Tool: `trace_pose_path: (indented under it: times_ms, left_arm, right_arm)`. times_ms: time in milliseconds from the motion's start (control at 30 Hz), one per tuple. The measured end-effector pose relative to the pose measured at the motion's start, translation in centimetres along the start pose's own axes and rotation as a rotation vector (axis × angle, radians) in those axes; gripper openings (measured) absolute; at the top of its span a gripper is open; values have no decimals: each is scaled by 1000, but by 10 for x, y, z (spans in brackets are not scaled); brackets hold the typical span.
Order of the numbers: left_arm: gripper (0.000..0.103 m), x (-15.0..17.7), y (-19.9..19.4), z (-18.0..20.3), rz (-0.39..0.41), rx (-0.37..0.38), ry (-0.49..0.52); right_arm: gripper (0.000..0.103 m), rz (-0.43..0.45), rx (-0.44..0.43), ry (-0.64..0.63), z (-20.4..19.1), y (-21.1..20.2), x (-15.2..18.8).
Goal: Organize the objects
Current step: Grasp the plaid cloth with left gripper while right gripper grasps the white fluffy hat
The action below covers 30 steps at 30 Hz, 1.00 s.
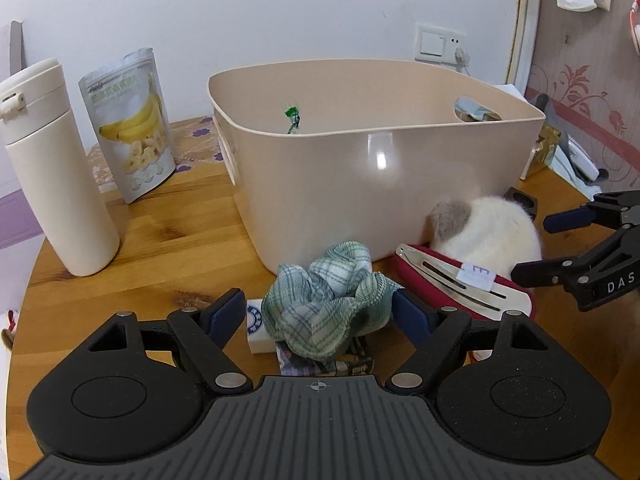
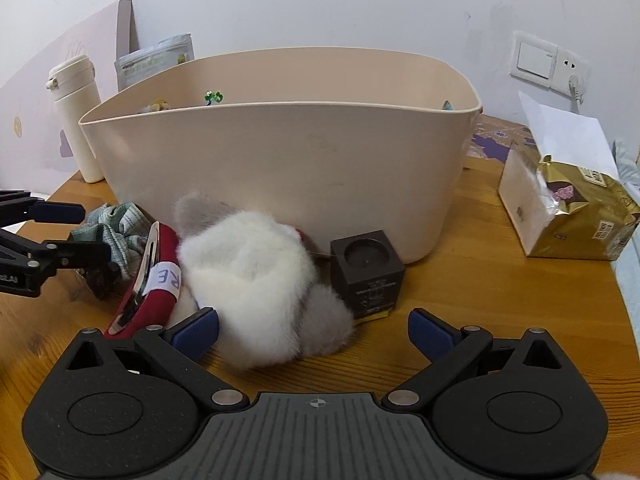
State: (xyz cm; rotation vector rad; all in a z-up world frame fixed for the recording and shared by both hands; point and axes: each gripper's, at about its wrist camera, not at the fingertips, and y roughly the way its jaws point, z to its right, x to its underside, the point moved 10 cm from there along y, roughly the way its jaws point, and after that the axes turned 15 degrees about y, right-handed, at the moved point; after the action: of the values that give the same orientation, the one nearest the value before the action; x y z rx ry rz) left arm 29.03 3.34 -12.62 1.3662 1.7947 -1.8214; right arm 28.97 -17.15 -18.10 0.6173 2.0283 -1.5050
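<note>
- Green plaid cloth (image 1: pixel 326 304): crumpled on the wooden bench (image 1: pixel 160 236), in front of the beige bin (image 1: pixel 360 168), lying over a white tile (image 1: pixel 256 330) and a printed packet (image 1: pixel 324 362)
- Left hand-held gripper (image 1: pixel 320 310): jaws wide, one pad on each side of the cloth, contact unclear
- Right hand-held gripper (image 2: pixel 314 330): jaws wide, straddling a white-and-grey plush toy (image 2: pixel 256 280)
- Red case (image 2: pixel 154 288) with metal clip: between cloth and plush
- Dark cube (image 2: pixel 366 268): just beside the plush, against the bin
- Bottle (image 1: pixel 52 168), banana-chip pouch (image 1: pixel 128 124): left of the bin
</note>
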Motion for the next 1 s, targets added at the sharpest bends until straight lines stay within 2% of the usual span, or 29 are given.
trace_pose_path:
  times_ms: [67, 200, 267, 367, 433, 533, 700, 1000]
  left_arm:
    - [77, -1, 4, 0, 3, -2, 3]
    - [66, -2, 10, 1, -8, 25, -7]
    - [57, -2, 11, 0, -9, 27, -14]
    - [49, -1, 12, 0, -18, 38, -9]
    - [43, 0, 12, 1, -28, 46, -9]
    - [35, 1, 10, 3, -30, 54, -3]
    - [27, 0, 6, 4, -31, 60, 0]
    - [23, 0, -7, 3, -32, 39, 15]
  right_arm:
    - [97, -12, -8, 5, -3, 3, 0]
    - [81, -43, -24, 18, -7, 11, 2]
    - [73, -53, -34, 10, -11, 12, 4]
    - [56, -59, -39, -12, -16, 13, 7]
    - [40, -56, -43, -20, -19, 13, 8]
    - [29, -61, -58, -26, -23, 12, 10]
    - [19, -65, -45, -81, -28, 7, 14]
    - [17, -29, -27, -110, -24, -15, 12]
